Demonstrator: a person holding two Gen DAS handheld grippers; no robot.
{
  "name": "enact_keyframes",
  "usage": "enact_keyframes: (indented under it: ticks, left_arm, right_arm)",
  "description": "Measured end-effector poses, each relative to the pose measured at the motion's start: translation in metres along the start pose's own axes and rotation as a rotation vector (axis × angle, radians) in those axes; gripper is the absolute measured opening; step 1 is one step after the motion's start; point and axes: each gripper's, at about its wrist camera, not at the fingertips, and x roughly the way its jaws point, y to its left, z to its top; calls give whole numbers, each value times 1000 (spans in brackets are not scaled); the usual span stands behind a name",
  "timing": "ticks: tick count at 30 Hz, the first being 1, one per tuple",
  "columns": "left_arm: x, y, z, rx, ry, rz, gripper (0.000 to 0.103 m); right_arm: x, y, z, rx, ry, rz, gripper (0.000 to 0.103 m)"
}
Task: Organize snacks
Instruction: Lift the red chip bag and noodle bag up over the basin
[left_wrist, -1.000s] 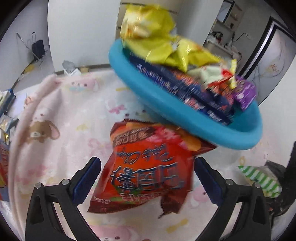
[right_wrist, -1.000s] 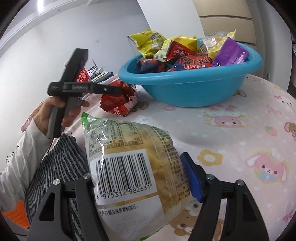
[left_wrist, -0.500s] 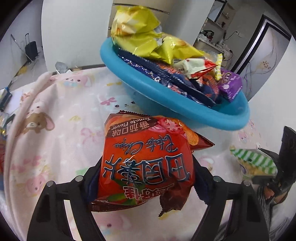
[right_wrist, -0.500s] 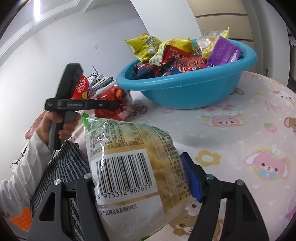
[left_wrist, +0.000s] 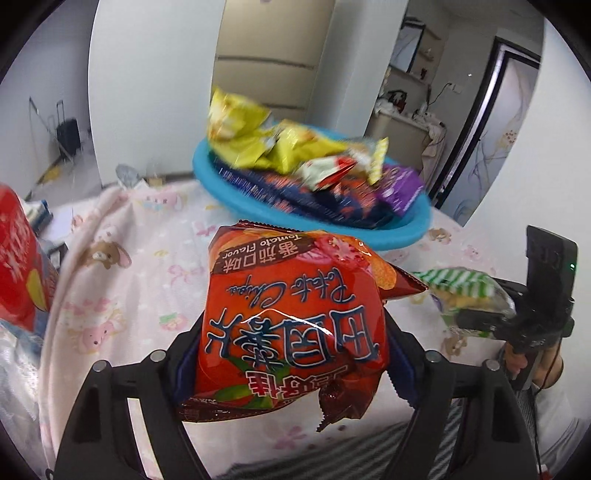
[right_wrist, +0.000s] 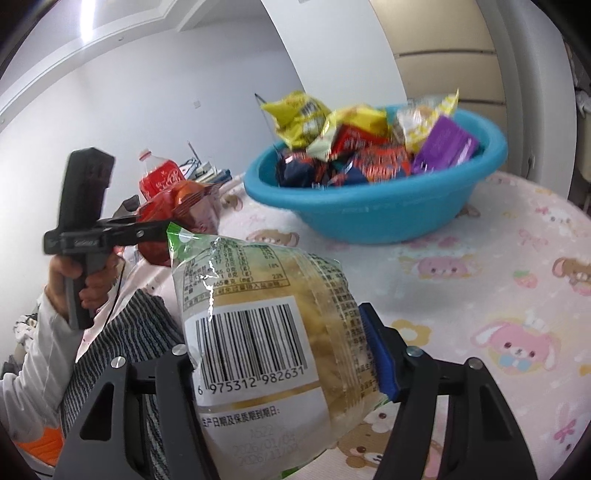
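Left gripper (left_wrist: 291, 354) jaws clamped on chips (left_wrist: 291, 314), right gripper (right_wrist: 280, 354) on clear bag (right_wrist: 266, 332) — both lifted, presumably bound for basin (right_wrist: 369, 218) at 12 o'clock.

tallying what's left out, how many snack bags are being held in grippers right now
2: the red tomato chips bag in the left gripper, and the clear barcode bag in the right gripper.

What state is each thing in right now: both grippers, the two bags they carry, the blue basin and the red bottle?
Left gripper: shut on the red tomato-flavour chip bag.
Red tomato-flavour chip bag: clamped, lifted off the table.
Right gripper: shut on the clear barcoded snack bag.
Clear barcoded snack bag: clamped, held upright above the table.
Blue plastic basin: on the table, heaped with snack packets.
Red soda bottle: upright, capped.
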Motion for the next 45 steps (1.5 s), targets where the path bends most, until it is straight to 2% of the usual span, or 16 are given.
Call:
enact_keyframes:
  ticks: [13,20,22,26,30,36,45]
  left_arm:
    - [-91,-70,22,100,-233,84,84]
    - [-127,-102,56,137,-363,120,84]
    - [-134,-109,67,141,-393,132,84]
    - [-146,-117,83,112,-457,108,84]
    - [-150,-123,96,110,-480,107,84]
    - [-146,-132,114,117,-502,110,84]
    - [-111,-120,153,74,-535,55,84]
  right_arm:
    - [-58,47,41,-123,-193,-122,64]
    - [-106,75,82,-157,-349,-193,64]
    - [-118,81,93,-159,-384,-192,64]
    - [-137,91,112,-151,-445,-184,64]
    - [-143,107,126,-199,-492,-301,64]
    - [-141,109,143,-231,-544,-317,64]
    - [-132,74,170,-176,-597,-324,64]
